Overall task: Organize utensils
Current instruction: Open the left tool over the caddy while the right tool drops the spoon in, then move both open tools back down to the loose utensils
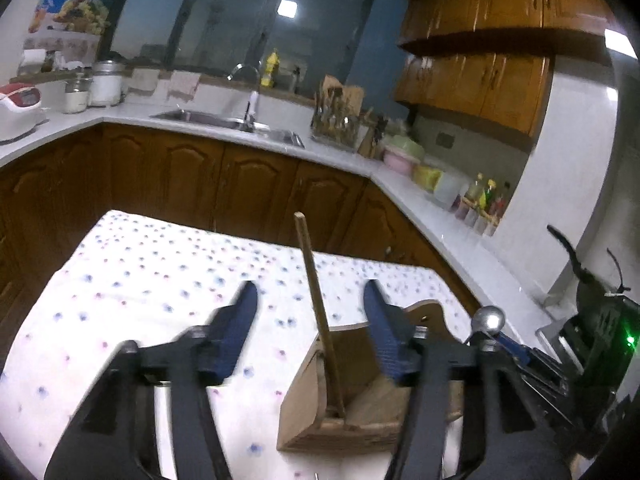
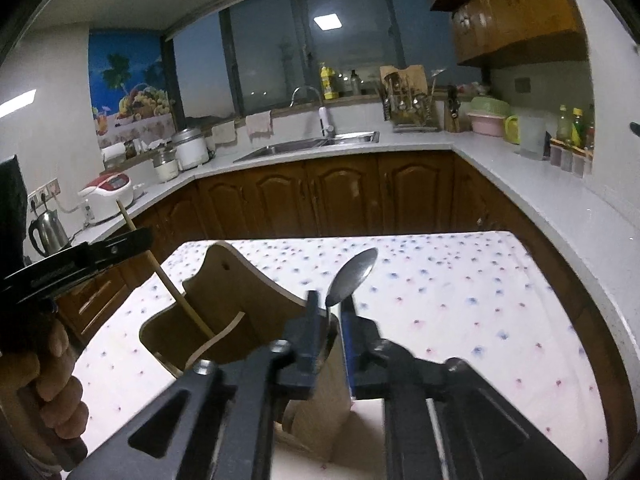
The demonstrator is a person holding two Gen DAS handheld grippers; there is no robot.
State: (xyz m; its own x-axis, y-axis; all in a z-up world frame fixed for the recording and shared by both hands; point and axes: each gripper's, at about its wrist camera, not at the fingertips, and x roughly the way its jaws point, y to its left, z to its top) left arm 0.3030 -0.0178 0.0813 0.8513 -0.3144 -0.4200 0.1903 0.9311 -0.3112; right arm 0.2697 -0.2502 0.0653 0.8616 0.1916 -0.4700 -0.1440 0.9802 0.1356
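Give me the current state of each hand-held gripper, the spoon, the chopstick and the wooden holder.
Left hand-held gripper: open, empty.
Right hand-held gripper: shut on spoon.
Shiny metal spoon: gripped, bowl end pointing up.
Thin wooden chopstick: standing tilted in holder.
Light wooden utensil holder: upright on the dotted tablecloth.

The left gripper (image 1: 311,300) hangs with jaws wide apart and empty above a flowered tablecloth (image 1: 160,280). At five o'clock sits a wooden holder (image 1: 316,412) with one chopstick (image 1: 316,296) standing in it, tilted slightly. A spoon (image 1: 487,319) shows at three o'clock.
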